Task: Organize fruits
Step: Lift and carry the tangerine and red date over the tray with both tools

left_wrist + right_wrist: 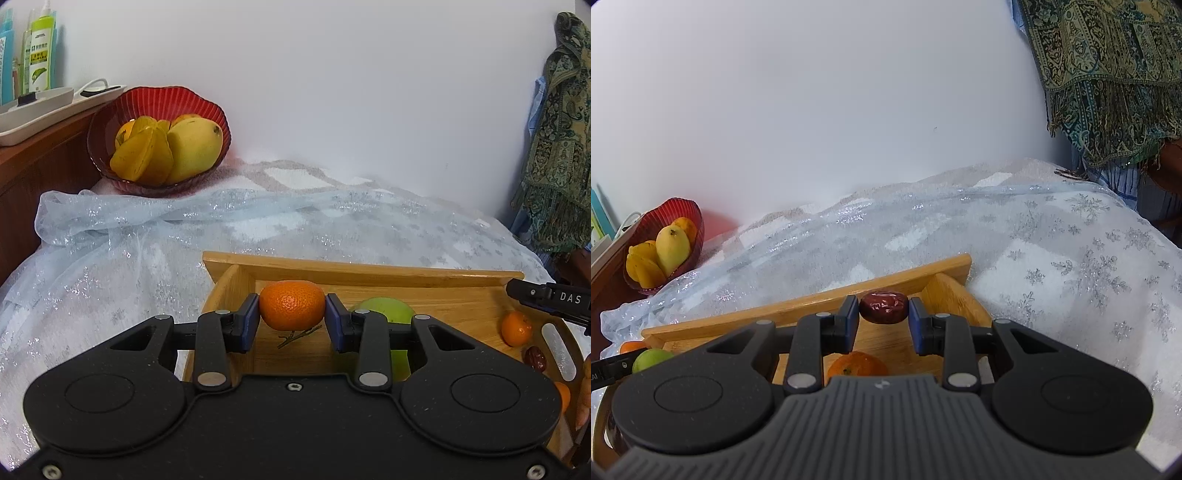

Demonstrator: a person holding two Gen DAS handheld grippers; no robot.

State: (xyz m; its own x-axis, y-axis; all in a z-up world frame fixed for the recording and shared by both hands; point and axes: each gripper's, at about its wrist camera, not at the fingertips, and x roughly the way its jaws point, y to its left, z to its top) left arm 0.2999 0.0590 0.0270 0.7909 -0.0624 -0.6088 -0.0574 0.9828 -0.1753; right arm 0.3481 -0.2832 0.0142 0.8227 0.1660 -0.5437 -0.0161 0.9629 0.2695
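Note:
My left gripper (291, 306) is shut on an orange mandarin (291, 304), its blue pads pressing both sides, over the left end of a wooden tray (362, 271). On the tray behind it lie a green apple (384, 310), a second mandarin (516, 328) and a dark red date (535, 358). My right gripper (883, 310) is shut on another red date (883, 307) over the tray's right end (945, 288). A mandarin (857, 363) lies beneath it, and the green apple (650, 360) shows at far left.
A red ribbed bowl (110, 122) holding a yellow mango (195, 147) and starfruit pieces stands at the back left on the sparkly white cloth (110, 251). A wooden cabinet with a white tray and bottles is at far left. A patterned green scarf (1108, 74) hangs at right.

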